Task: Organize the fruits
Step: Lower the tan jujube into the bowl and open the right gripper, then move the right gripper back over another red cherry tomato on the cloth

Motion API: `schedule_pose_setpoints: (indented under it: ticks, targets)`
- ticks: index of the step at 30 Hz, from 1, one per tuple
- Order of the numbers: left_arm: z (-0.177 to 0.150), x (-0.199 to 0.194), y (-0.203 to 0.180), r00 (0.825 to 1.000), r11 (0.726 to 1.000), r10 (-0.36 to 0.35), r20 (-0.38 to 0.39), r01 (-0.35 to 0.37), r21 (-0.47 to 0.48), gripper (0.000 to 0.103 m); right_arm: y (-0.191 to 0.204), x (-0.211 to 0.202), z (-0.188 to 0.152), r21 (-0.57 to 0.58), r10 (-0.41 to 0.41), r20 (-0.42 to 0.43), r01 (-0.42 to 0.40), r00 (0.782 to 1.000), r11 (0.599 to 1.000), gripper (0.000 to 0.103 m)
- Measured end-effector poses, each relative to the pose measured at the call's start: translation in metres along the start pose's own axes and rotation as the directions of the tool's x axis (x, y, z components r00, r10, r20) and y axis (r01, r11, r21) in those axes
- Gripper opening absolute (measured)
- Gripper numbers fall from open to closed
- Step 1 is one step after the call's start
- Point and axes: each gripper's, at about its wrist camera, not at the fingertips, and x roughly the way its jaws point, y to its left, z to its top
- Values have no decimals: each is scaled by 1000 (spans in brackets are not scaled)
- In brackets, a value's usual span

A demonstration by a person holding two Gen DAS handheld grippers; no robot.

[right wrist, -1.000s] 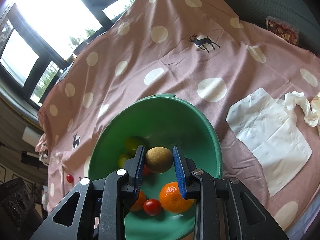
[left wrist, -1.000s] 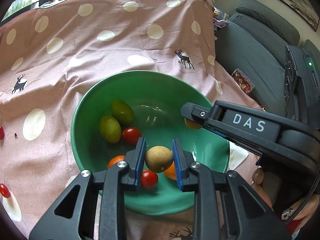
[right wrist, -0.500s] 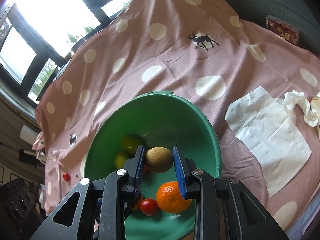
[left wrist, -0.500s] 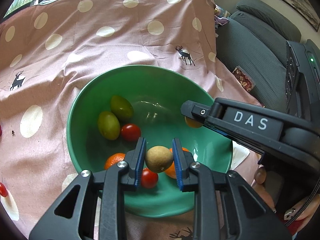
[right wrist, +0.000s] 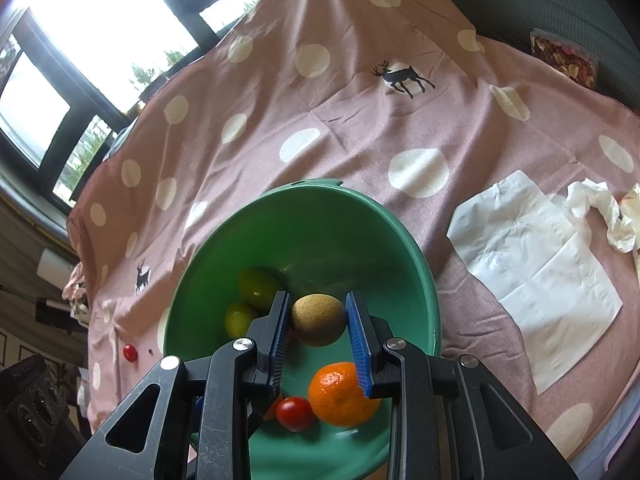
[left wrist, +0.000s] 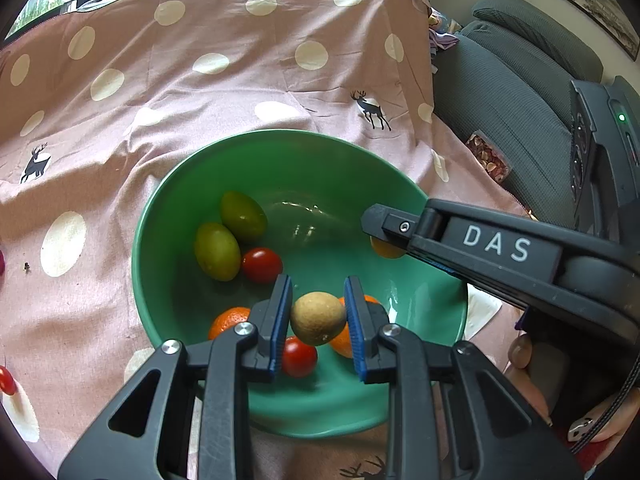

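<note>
A green bowl (left wrist: 168, 216) (right wrist: 384, 216) sits on a pink polka-dot cloth. It holds two green fruits (left wrist: 218, 250) (right wrist: 258, 288), cherry tomatoes (left wrist: 262, 265) (right wrist: 295, 412) and oranges (left wrist: 228, 320) (right wrist: 340, 394). My left gripper (left wrist: 317, 318) is shut on a small tan round fruit (left wrist: 318, 318) above the bowl. My right gripper (right wrist: 318, 320) is shut on another tan round fruit (right wrist: 318, 320) above the bowl; it shows in the left wrist view (left wrist: 384, 240) reaching in from the right.
Cherry tomatoes lie on the cloth left of the bowl (left wrist: 7, 380) (right wrist: 130, 353). White paper napkins (right wrist: 532, 264) lie to the right. A grey sofa (left wrist: 520, 88) with a snack packet (left wrist: 488, 156) stands beyond the cloth's right edge.
Both grippers have shifted slightly over the bowl, each still holding its tan fruit. The bowl sits a little further right in the left wrist view.
</note>
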Motion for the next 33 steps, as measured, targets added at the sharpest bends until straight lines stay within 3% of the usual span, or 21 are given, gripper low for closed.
schedule_pose_setpoints:
  ticks: [23,28,33]
  targets:
    - [3,-11,0,1000,1000,-12,14,12,-26,27,0,-3,1,-8,5,10,-4,1000,1000,31]
    - [5,-26,-1,999,999,-24,43,25,-24,43,1,-5,3,-8,2,20,-2,1000,1000,31]
    - [4,-40,-1,998,999,-22,67,23,-25,47,3,-9,3,-15,25,32,-25,999,1000,32]
